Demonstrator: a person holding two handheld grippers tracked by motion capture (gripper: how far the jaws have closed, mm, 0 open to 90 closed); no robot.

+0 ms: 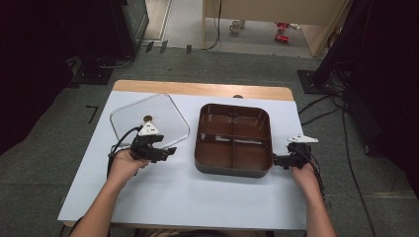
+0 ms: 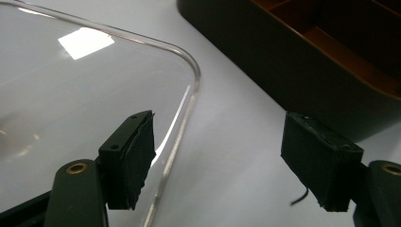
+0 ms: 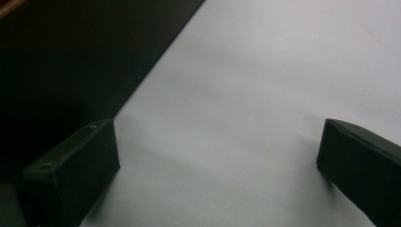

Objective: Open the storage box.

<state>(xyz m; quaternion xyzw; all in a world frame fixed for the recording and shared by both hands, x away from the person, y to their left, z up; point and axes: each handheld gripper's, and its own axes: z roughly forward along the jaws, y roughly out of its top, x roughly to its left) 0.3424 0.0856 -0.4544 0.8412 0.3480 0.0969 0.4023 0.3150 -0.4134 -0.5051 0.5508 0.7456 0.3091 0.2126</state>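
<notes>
A clear square lid (image 1: 148, 118) with rounded corners and a small brown knob lies flat on the white table cover, left of a brown four-compartment tray (image 1: 233, 170) that looks empty. My left gripper (image 1: 170, 150) sits at the lid's front right corner, pointing toward the tray. In the left gripper view the lid (image 2: 71, 94) runs under the left pad, and its curved rim lies between the jaws of my left gripper (image 2: 222, 137), which is open; the tray wall (image 2: 293, 61) is ahead. My right gripper (image 1: 276, 160) rests by the tray's right front corner, and it (image 3: 220, 142) is open over bare cover beside the tray's dark wall (image 3: 61, 56).
The white cover (image 1: 197, 197) spreads wide in front of the tray and lid. A strip of wooden tabletop (image 1: 197, 89) shows at the back. Dark stands and cables (image 1: 321, 106) crowd the floor on both sides beyond the table.
</notes>
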